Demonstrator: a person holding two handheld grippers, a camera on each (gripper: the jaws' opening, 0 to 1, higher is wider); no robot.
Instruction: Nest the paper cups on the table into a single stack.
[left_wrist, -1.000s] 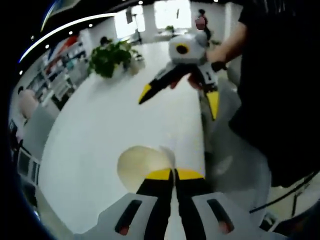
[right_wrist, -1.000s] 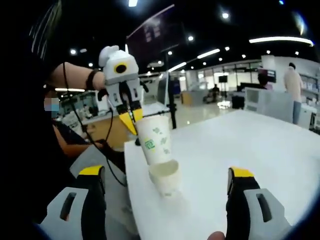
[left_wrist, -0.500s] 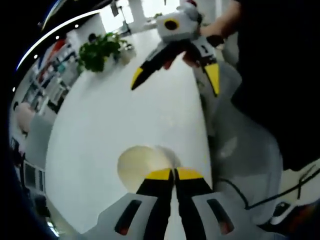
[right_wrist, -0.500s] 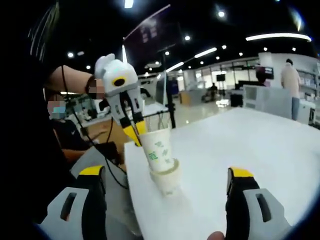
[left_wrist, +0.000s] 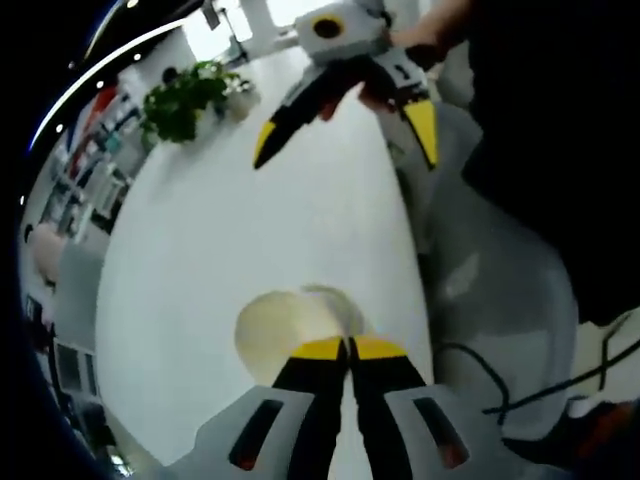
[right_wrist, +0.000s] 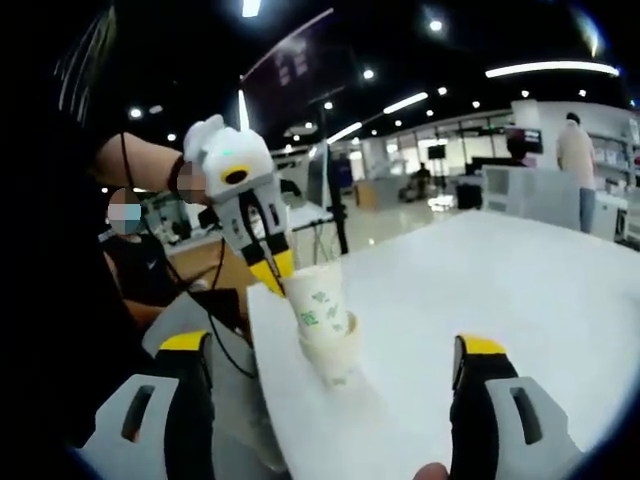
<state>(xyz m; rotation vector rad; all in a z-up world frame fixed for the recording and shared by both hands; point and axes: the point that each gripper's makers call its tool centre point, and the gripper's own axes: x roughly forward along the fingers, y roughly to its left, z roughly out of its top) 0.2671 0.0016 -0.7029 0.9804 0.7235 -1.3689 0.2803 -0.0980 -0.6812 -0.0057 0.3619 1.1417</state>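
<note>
**Operator:** Status check. My left gripper (right_wrist: 270, 268) is clamped on the rim of the upper cup (right_wrist: 317, 303). In the left gripper view the jaws are pressed together over the rim, with the cup (left_wrist: 288, 322) mouth open toward the camera. I judge a rim pinch is used because it leaves the cup body free to slide into the one below.

**Supervisor:** Where is the cup relative to the stack?

**Operator:** Partly seated. In the right gripper view its lower part sits inside the lower cup (right_wrist: 330, 353), which stands on the table (right_wrist: 520, 290) near the edge on the person's side. The upper cup leans slightly; I judge it is not fully home.

**Supervisor:** Right gripper?

**Operator:** My right gripper (left_wrist: 345, 110) is spread wide and carries nothing. It is raised clear of the table, well apart from the cups. In its own view the jaws frame the cups between them. I judge it is held back to keep the insertion path clear, ready to steady the lower cup if it tips.

**Supervisor:** Risk?

**Operator:** The stack is near the table edge; a sideways push could topple it.
</note>
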